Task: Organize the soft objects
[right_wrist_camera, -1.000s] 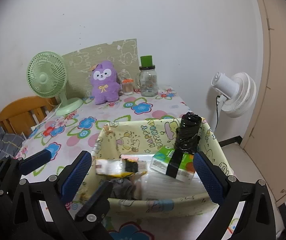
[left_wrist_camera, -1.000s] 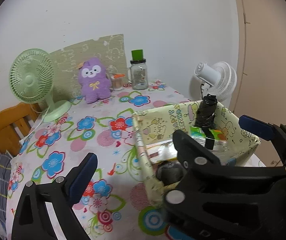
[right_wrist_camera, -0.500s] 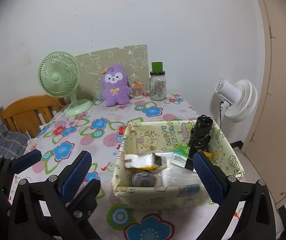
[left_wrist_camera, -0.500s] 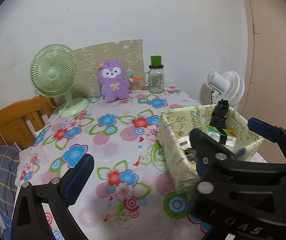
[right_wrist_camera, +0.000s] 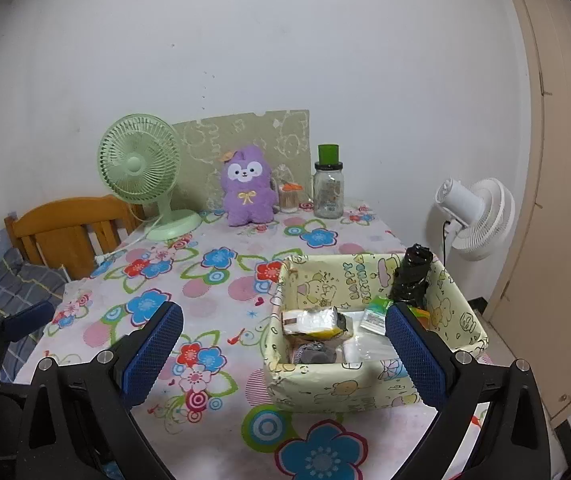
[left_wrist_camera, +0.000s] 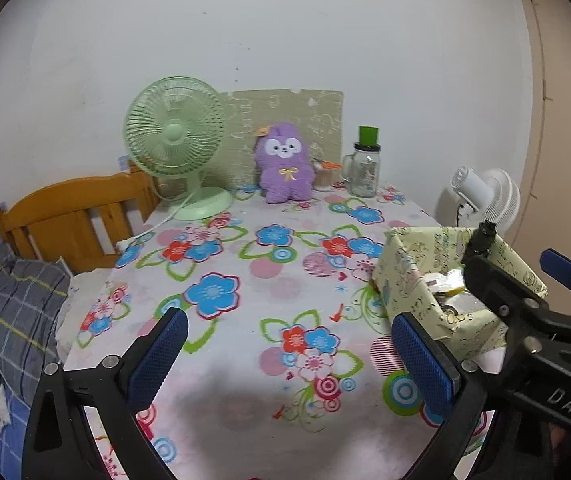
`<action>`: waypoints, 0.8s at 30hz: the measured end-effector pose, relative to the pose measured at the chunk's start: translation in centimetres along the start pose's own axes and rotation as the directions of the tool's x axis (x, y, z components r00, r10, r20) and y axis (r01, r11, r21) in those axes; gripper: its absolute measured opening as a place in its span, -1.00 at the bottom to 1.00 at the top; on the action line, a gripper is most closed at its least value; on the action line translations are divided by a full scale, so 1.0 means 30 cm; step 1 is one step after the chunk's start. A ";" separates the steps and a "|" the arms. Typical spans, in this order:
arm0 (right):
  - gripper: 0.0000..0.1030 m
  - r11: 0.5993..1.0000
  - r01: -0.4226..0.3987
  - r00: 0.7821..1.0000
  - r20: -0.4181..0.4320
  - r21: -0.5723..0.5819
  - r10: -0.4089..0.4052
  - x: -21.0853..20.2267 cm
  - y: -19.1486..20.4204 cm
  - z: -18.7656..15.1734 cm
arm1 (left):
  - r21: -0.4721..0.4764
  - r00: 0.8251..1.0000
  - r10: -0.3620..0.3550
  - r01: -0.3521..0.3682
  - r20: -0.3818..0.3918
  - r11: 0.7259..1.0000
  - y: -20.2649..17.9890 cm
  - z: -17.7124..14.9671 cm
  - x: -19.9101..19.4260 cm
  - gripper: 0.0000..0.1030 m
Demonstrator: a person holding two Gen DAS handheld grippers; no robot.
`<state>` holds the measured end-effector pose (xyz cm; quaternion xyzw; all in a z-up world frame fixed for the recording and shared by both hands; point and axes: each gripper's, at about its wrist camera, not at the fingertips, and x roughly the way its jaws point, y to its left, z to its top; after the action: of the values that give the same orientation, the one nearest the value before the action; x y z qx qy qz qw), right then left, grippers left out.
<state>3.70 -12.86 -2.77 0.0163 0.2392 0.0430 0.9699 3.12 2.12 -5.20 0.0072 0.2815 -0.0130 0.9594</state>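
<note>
Two hand-held grippers, both wide open and both empty. Left hand-held gripper raised over a bare stretch of the flowered counter, blue pads far apart, nothing between them. Right hand-held gripper just beside it, jaws spread the same way, framing the near left corner of the yellow box without touching it.

Inside the box: a crumpled silver-and-yellow packet, a grey bundle low by the near wall, clear plastic bags, a green-and-white pack, and a black wrapped bundle standing up at the far right corner. Looks like a good share of the sorting done already.

Farther out, at the back of the counter against the wall, a purple plush toy sitting upright, well apart from the box. Green fan to its left, a small orange-capped jar just beside it on the right, then a glass jar with a green lid.

Likely step in hand: between placements, about to fetch the next soft thing. Probable target: the plush. Calls for a long reach forward across the counter, jaws kept wide for the bulky body, a close around the belly rather than an ear, care not to knock the jars or the fan, then a carry back to the box.
</note>
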 end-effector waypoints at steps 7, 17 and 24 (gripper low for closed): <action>0.99 1.000 -0.009 0.999 0.039 -0.014 0.009 -0.065 0.021 0.007 | -0.023 0.999 0.031 -0.030 0.022 0.999 0.043 -0.001 -0.065 0.99; 0.99 1.000 0.020 0.996 0.091 -0.007 -0.019 -0.148 0.008 0.021 | -0.041 0.995 0.054 -0.050 0.079 0.998 0.067 0.009 -0.149 0.99; 0.99 0.999 0.043 0.994 0.099 -0.018 -0.041 -0.183 -0.010 0.022 | -0.054 0.992 0.050 -0.045 0.112 0.998 0.070 0.017 -0.200 0.99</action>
<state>-0.80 -13.66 0.33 0.0036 0.1906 0.0243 0.9814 -1.59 4.33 -1.52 -0.0115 0.2268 0.0167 0.9737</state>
